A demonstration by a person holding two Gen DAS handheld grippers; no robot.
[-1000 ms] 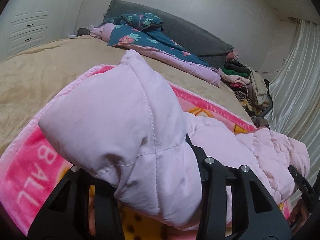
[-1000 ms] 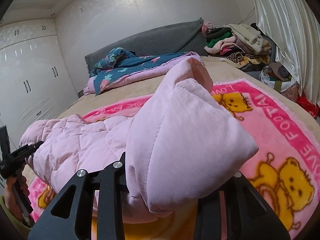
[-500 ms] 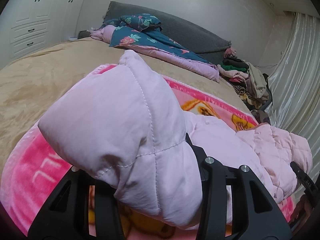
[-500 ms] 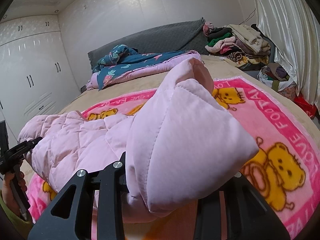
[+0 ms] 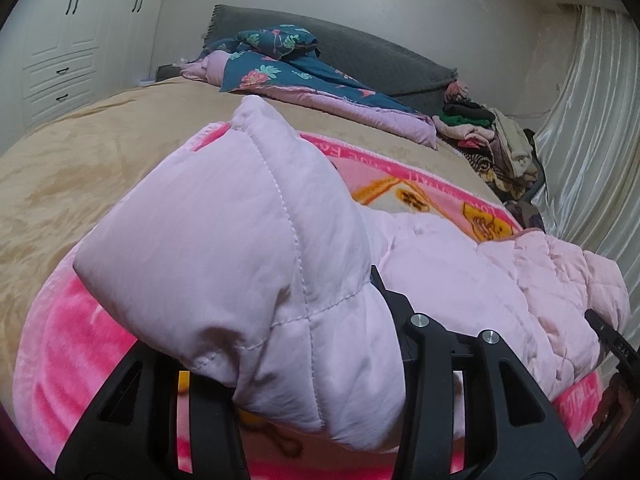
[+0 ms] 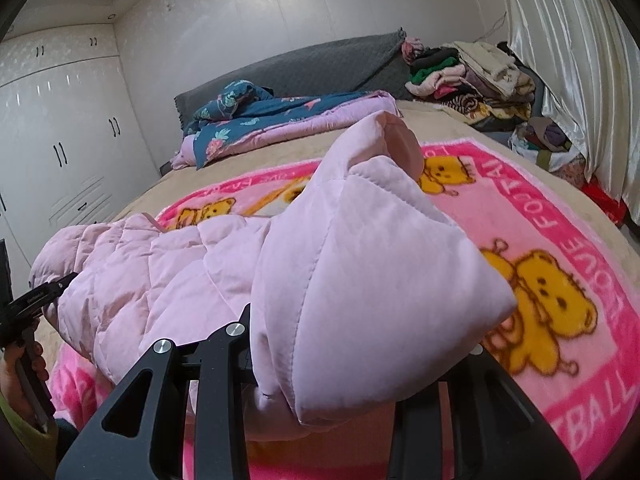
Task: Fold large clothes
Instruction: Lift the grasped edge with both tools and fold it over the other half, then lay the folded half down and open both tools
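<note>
Jacket [image 5: 248, 248] corners are clamped in my left gripper [image 5: 280, 380] and right gripper [image 6: 332, 368]; since a second ago I've carried them farther over the pink blanket [image 6: 560, 216] toward the bed's far edge, so the fold is advancing.

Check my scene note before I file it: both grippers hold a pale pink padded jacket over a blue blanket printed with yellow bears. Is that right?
One detail is wrong: the blanket is bright pink, not blue, as the right wrist view shows. The rest stands: the left gripper and right gripper each hold the pale pink padded jacket, and the bears are yellow.
</note>
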